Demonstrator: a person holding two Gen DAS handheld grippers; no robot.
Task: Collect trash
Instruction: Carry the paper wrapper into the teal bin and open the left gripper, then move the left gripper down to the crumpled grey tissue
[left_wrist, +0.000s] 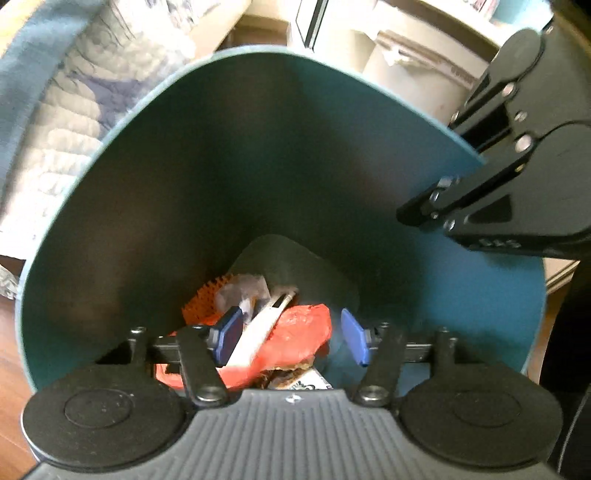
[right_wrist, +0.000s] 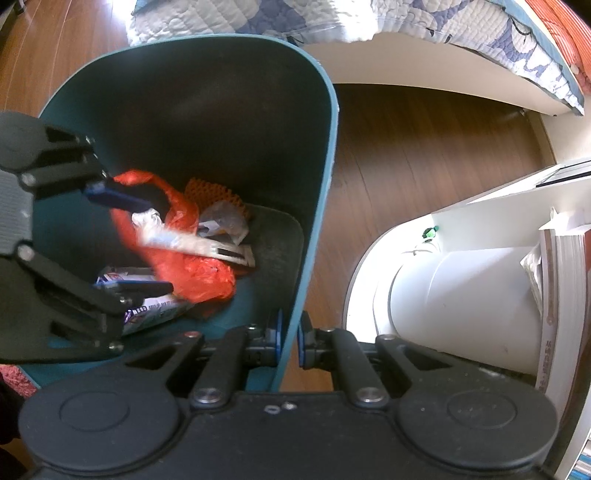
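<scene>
So the teal trash bin (right_wrist: 321, 155) is sitting on the wood floor (right_wrist: 424, 177) and the right gripper (right_wrist: 290, 341) is clamped on its rim, one pad inside the wall and one outside, basically pinning the bin in place. The left gripper (left_wrist: 291, 338) is poked down into the bin mouth with its blue pads well apart and nothing pinched between them, and a white strip-shaped wrapper (left_wrist: 258, 332) looks to be dropping or lying loose right below, blurred, on top of the red plastic bag (left_wrist: 303, 332). Also down there: an orange mesh piece (right_wrist: 214, 195), a clear crumpled wrapper (right_wrist: 221, 221) and a printed packet (right_wrist: 155, 314) near the front wall. If this is the drop step, I'd say the trick is just keeping the pads spread until the wrapper is clearly free, then pulling straight up out of the mouth so the fingers don't snag the bag or knock the wall. The right side should keep its pinch on the rim so the bin doesn't tip. Around it things are tight: a quilted blanket (right_wrist: 258, 18) hangs off the bed just behind, a white cylinder-shaped container (right_wrist: 461, 295) and a stack of books (right_wrist: 561, 295) sit close on the right gripper's side, so there isn't much room to swing out that way.
</scene>
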